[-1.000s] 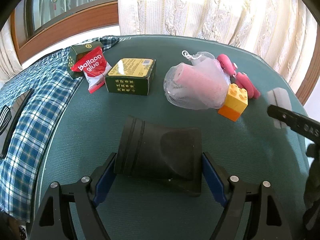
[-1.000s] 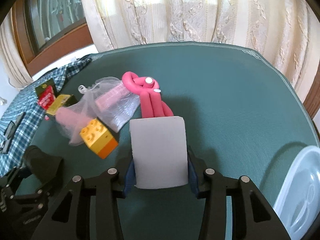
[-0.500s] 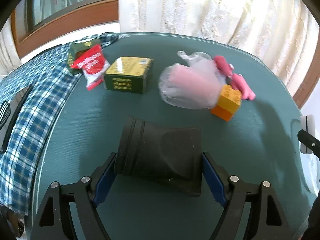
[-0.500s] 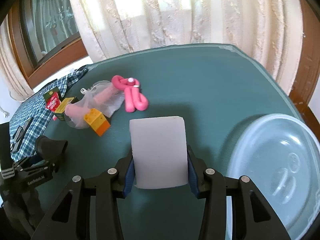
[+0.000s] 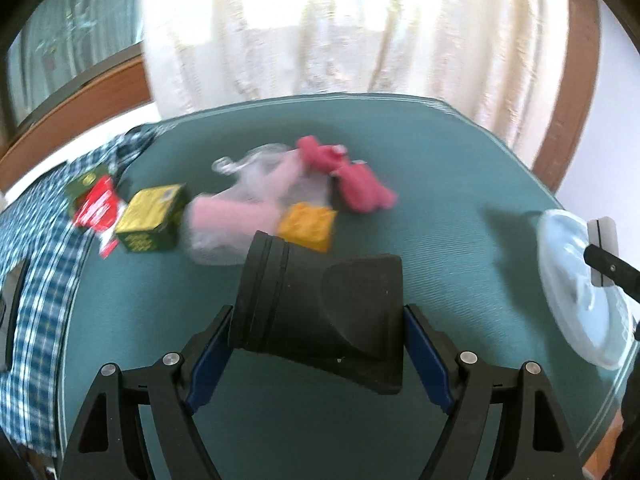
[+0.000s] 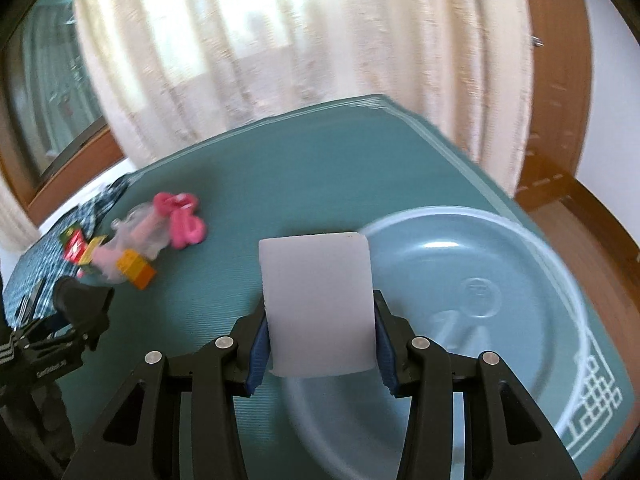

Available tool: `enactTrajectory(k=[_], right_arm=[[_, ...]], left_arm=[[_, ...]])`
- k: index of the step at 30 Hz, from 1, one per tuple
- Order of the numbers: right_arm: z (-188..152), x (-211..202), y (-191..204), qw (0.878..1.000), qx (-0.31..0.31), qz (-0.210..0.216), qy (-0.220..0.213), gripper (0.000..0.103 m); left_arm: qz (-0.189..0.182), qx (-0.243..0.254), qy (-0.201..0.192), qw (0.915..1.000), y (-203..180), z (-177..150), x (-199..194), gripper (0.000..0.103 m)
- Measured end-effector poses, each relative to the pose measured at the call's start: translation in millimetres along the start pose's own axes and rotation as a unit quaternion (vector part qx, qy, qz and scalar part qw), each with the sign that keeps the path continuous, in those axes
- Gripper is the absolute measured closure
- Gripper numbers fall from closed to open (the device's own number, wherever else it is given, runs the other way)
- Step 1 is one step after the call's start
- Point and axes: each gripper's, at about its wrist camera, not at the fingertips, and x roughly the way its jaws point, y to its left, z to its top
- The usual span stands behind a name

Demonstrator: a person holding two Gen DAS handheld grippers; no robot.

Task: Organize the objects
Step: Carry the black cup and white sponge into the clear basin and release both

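Note:
My left gripper [image 5: 318, 344] is shut on a black nozzle [image 5: 320, 304] and holds it above the green table [image 5: 440, 184]. My right gripper [image 6: 318, 346] is shut on a white block [image 6: 318, 304], held over the left rim of a clear plastic basin [image 6: 480, 280]. The basin [image 5: 576, 280] and the white block [image 5: 604, 248] also show at the right of the left wrist view. The left gripper [image 6: 80, 320] with the nozzle shows at the left of the right wrist view.
On the table's far left lie a pink foam curler [image 5: 356, 176], a mesh bag with pink rollers [image 5: 240, 208], a yellow-orange toy brick [image 5: 308, 226], a green-gold box [image 5: 154, 216], a red packet [image 5: 98, 204] and a plaid cloth [image 5: 36, 280]. Curtains hang behind.
Both grippers have swung to the right with their loads. The basin has come into view under the right gripper, and the pile of objects has slid leftward in both views.

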Motion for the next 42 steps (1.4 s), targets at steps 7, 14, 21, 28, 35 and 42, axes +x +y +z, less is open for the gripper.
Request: enactTrajectory(k=[7,14,21,28,35,42], right_arm=[[7.4,-1.4,-51.2,0.999,0.04,-0.03,0.004,0.057],[11.9,-3.0,-84.8,0.997,0.065,-0.043,-0.002,0.057],[18.3,-0.6,-105.1,0.996,0.08,-0.042,-0.005,0.057],[27.4,5.7,-112.6,0.996,0.082,-0.041,-0.008,0.057],[30.9,13.5,-112.3,0.996,0.083,-0.036,-0.003,0.057],[34.2,20.6,-99.3,0.997,0.075,-0.033,0.001,0.057]], left_arm=[[-0.052,0.049,0.0,0.9974,-58.1,20.8,6.3,0.019],[-0.117,0.101,-0.003,0.988,-117.9,36.9,10.1,0.019],[-0.163,0.153,-0.001,0.9747,-173.4,47.0,24.3,0.019],[-0.195,0.17,0.021,0.9657,-203.2,54.5,42.8,0.018],[-0.198,0.159,0.014,0.967,-197.6,57.5,46.1,0.007],[-0.188,0.131,0.003,0.9734,-176.2,62.8,40.8,0.007]])
